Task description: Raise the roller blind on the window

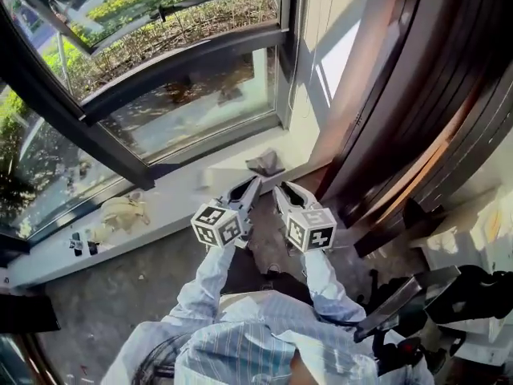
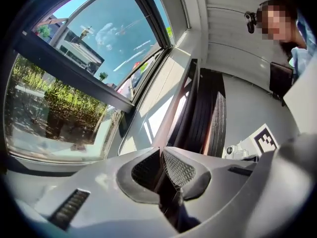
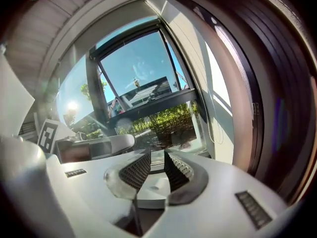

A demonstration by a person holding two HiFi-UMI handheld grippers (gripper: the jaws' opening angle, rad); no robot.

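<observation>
The window (image 1: 192, 103) has dark frames and clear glass, and no blind fabric hangs over the panes. A thin white cord (image 1: 301, 62) hangs in a loop down the pale wall beside the frame, and the right gripper view also shows the cord (image 3: 218, 114). Both grippers are held side by side below the sill, pointing at it. My left gripper (image 1: 255, 183) is shut, its pads meeting with nothing between them (image 2: 161, 155). My right gripper (image 1: 280, 189) is just right of it, and a narrow empty gap shows between its pads (image 3: 157, 157).
A white sill (image 1: 172, 203) carries a crumpled grey cloth (image 1: 264, 164), a beige rag (image 1: 124, 213) and small dark items (image 1: 80, 243). A dark brown pleated curtain (image 1: 417, 95) stands close on the right. Black and white equipment (image 1: 449, 295) sits low right.
</observation>
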